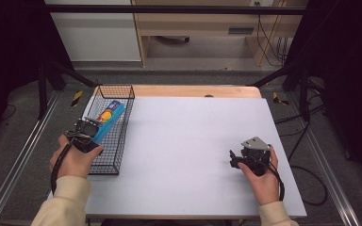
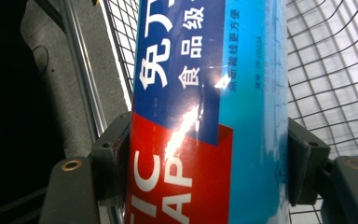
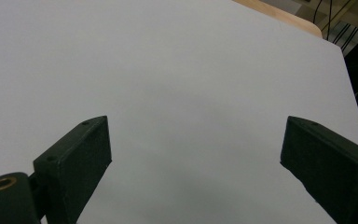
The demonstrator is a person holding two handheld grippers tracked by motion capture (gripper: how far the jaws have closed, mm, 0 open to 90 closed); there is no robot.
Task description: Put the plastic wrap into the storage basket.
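Both jaws of the left gripper (image 2: pixel 209 163) press flat against the sides of a long blue box (image 2: pixel 209 93) with a red label end, clamping it over the black wire basket (image 1: pixel 122 136) at the table's left edge. Right gripper (image 3: pixel 196 158) hangs over the bare white table (image 1: pixel 193 141), jaws spread wide, nothing between them, well apart from the basket.

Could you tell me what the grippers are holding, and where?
The left gripper clamps the blue box across its long sides, over the wire basket. The right gripper holds nothing.
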